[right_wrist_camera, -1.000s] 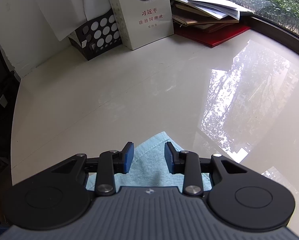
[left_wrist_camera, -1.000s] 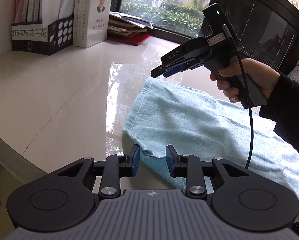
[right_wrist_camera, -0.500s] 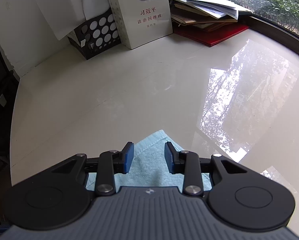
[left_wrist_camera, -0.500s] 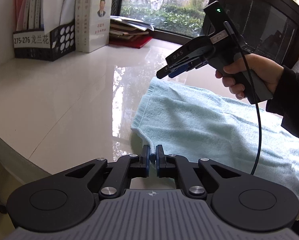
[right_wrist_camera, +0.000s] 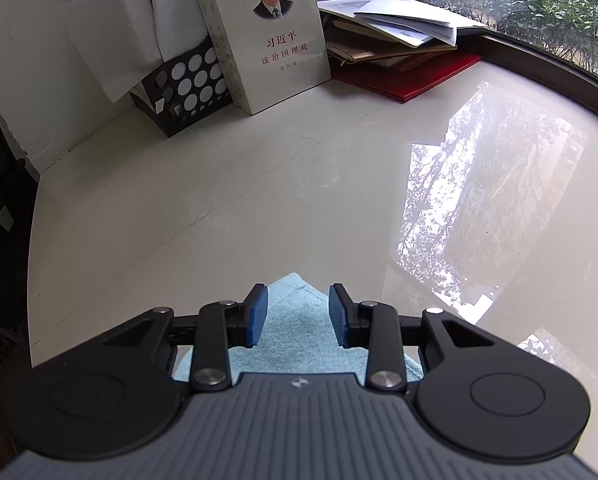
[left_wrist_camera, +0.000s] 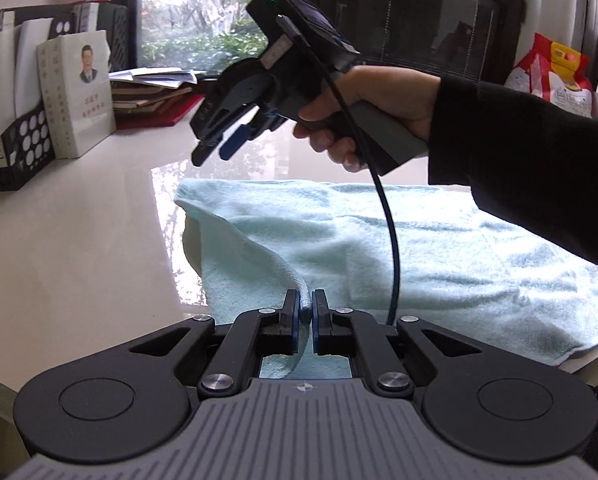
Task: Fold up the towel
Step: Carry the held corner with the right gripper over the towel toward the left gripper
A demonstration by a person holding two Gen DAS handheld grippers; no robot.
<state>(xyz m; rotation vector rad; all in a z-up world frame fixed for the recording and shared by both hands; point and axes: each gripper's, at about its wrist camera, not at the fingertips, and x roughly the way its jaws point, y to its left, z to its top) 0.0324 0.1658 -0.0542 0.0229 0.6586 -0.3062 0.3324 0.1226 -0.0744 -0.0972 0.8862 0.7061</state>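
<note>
A light blue towel (left_wrist_camera: 439, 256) lies spread on the glossy white table (left_wrist_camera: 79, 248). My left gripper (left_wrist_camera: 306, 307) is shut on the towel's near left corner, and the pinched edge rises in a ridge toward the far left corner. In the left wrist view my right gripper (left_wrist_camera: 215, 151) hovers above that far left corner, held by a hand in a dark sleeve, jaws apart. In the right wrist view the right gripper (right_wrist_camera: 297, 312) stands open over the towel's corner (right_wrist_camera: 295, 320), its blue pads on either side and not pressing on the cloth.
A white book (right_wrist_camera: 267, 36) and a black perforated file holder (right_wrist_camera: 183, 88) stand at the table's far edge, beside stacked papers on a red folder (right_wrist_camera: 407, 76). A window runs behind them. A red and yellow bag (left_wrist_camera: 551, 76) sits far right. A black cable (left_wrist_camera: 391, 240) hangs over the towel.
My left gripper closed on the towel's near corner, then lifted and carried it, raising a ridge in the cloth. The left view swung and rolled. The right gripper stayed open over its corner.
</note>
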